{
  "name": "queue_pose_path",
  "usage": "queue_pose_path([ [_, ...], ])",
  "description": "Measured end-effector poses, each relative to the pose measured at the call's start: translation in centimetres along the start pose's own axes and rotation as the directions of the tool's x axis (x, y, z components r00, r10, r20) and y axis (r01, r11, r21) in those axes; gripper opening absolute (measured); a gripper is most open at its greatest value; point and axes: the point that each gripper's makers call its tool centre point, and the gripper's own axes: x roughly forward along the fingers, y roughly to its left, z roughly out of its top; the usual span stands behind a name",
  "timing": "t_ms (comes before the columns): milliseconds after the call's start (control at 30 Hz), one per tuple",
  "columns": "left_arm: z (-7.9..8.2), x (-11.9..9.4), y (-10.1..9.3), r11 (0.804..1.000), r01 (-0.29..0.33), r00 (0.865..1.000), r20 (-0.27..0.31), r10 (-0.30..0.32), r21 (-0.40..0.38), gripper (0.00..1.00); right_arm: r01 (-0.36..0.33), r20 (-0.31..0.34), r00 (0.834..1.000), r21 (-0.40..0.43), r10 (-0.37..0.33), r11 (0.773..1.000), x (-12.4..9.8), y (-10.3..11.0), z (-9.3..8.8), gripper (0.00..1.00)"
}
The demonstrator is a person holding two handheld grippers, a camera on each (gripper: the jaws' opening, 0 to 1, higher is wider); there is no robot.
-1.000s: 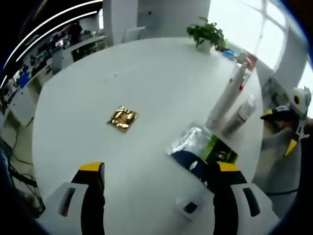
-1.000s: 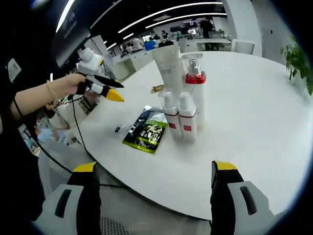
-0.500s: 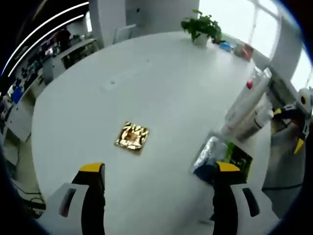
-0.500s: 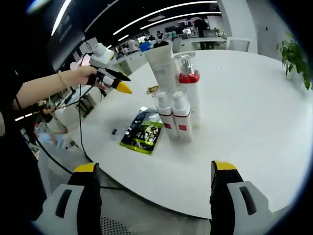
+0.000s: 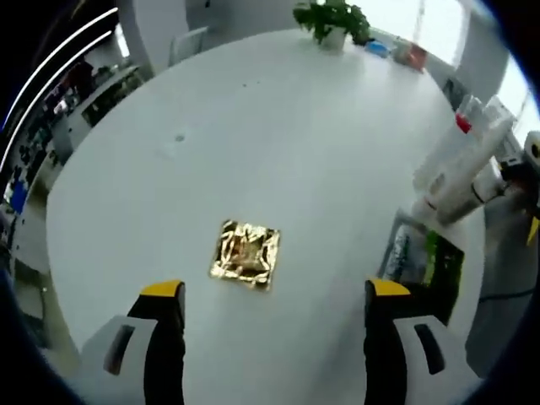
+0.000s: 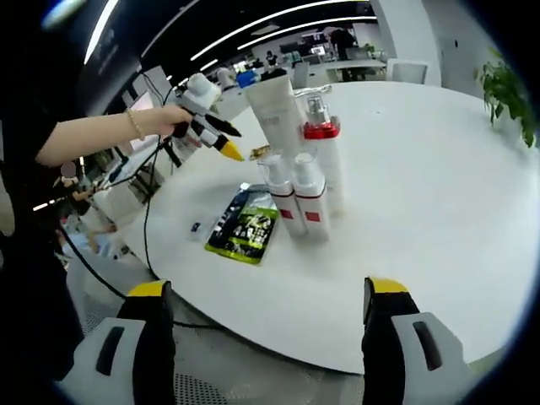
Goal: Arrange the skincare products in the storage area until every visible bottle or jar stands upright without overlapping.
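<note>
In the left gripper view, the left gripper [image 5: 267,337] is hovering with fingers spread and empty over the round white counter [image 5: 253,126]. The gold foil sachet [image 5: 245,254] is now lying closer, just ahead between the fingers. The skincare bottles [image 5: 460,169] are standing at the right edge beside a green sachet [image 5: 443,266].

In the right gripper view, the right gripper [image 6: 266,337] is waiting off the counter's edge, fingers released. The bottles are standing upright, clustered, touching. The left gripper has moved nearer them since earlier.

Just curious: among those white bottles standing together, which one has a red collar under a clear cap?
The taller pump bottle at the back; the two short front bottles carry red labels instead.
</note>
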Motion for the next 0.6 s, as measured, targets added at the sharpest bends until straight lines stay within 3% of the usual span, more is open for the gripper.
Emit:
queue_pose_path([
  [300, 0.3, 1.8, 1.6, 0.999, 0.029, 0.999, -0.044, -0.028, 0.042, 0.73, -0.002, -0.017, 1.000, 0.012, 0.002, 1.000, 0.1, 0.0, -0.3, 0.93],
  [600, 0.1, 3.5, 1.8, 0.995, 0.056, 0.996, -0.073, -0.050, 0.079, 0.64, 0.000, -0.028, 1.000, 0.017, 0.000, 1.000, 0.2, -0.1, -0.4, 0.92],
])
